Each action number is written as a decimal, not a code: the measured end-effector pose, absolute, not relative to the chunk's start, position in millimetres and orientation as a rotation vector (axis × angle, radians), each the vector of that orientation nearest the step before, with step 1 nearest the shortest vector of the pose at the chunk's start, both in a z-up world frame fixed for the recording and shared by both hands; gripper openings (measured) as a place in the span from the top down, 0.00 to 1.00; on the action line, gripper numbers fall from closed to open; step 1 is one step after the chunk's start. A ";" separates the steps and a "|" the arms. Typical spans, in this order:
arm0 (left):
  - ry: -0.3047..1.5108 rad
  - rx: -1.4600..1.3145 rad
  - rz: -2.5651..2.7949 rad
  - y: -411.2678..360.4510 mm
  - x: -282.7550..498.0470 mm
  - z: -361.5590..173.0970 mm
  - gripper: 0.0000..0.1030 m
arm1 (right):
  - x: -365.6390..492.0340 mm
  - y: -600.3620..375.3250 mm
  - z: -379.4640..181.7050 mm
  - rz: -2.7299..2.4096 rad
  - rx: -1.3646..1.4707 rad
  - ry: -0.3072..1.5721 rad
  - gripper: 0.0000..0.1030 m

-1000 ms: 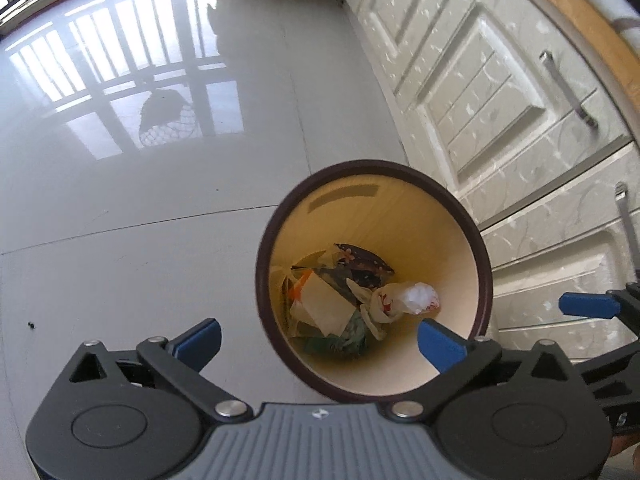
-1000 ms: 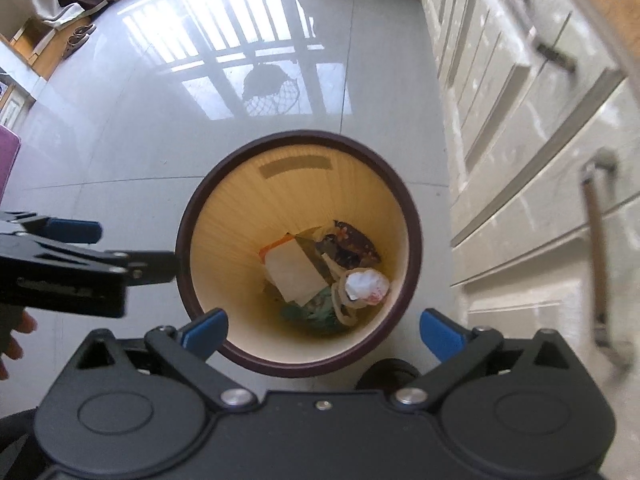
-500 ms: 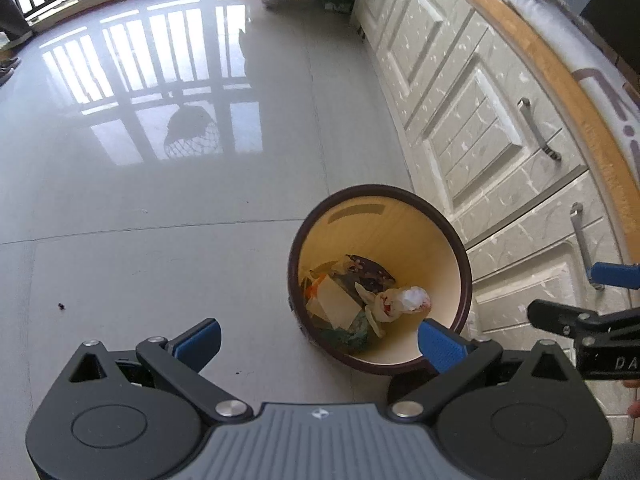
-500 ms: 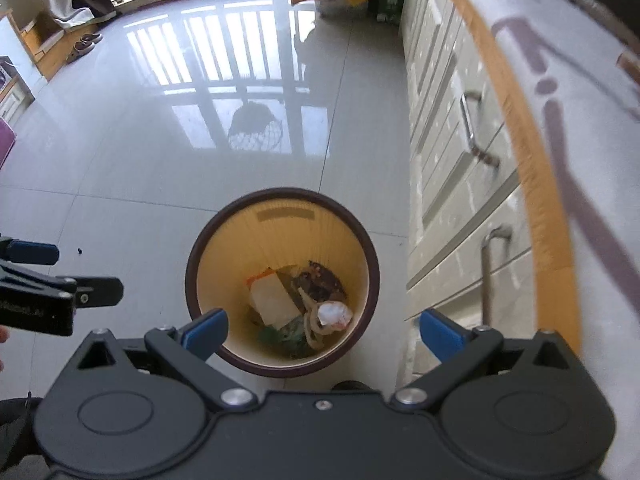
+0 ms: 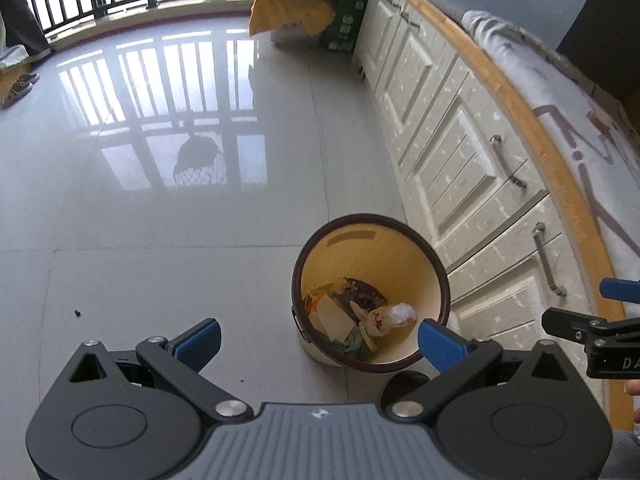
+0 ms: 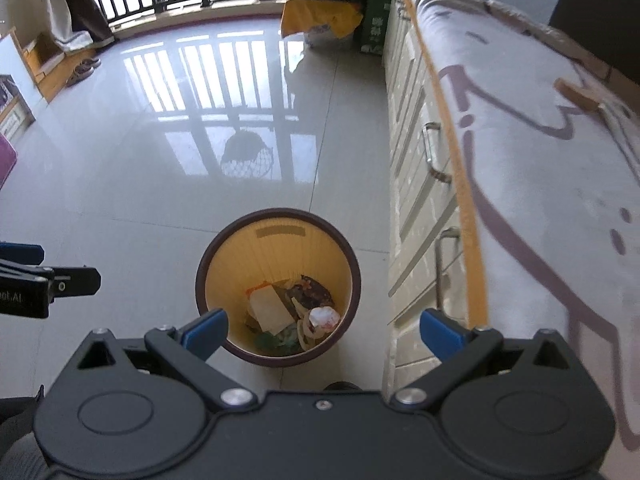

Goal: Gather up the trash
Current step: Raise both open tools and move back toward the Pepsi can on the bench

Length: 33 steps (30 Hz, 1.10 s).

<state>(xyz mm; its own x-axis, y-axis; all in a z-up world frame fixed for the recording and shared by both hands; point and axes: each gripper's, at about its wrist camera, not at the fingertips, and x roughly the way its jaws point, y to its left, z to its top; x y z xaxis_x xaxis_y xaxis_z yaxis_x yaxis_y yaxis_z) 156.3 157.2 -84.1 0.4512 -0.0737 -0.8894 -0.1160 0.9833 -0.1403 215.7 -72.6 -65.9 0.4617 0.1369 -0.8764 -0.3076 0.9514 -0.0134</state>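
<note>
My left gripper [image 5: 318, 338] and right gripper [image 6: 322, 330] both spread wide and empty, bin [image 6: 224, 246] of trash [image 6: 294, 312] below, just beside cabinets [image 5: 452, 136], open floor [image 5: 160, 220] to its left

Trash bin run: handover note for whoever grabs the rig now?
Left gripper: open, empty, raised above the floor.
Right gripper: open, empty, raised beside the cabinet front.
Round bin with dark brown rim and yellow inside stands upright on the glossy tiled floor, beside the white cabinet drawers.
Done: paper scraps and a crumpled white bag lie at the bin's bottom.
Left: a small dark speck lies on the tiles; no other loose trash in view.
</note>
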 end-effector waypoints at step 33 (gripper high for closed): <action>0.790 -0.168 -0.033 83.8 86.1 17.0 0.00 | 105.7 -215.6 25.6 0.070 -0.005 0.687 0.00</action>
<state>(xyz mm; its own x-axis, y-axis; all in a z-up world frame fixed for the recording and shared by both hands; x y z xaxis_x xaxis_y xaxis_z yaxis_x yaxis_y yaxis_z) 86.1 83.8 17.0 0.7039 -0.0922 -0.7043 -0.0332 0.9862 -0.1624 105.7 -215.6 25.6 0.7709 0.0627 -0.6339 -0.0661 0.9976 0.0183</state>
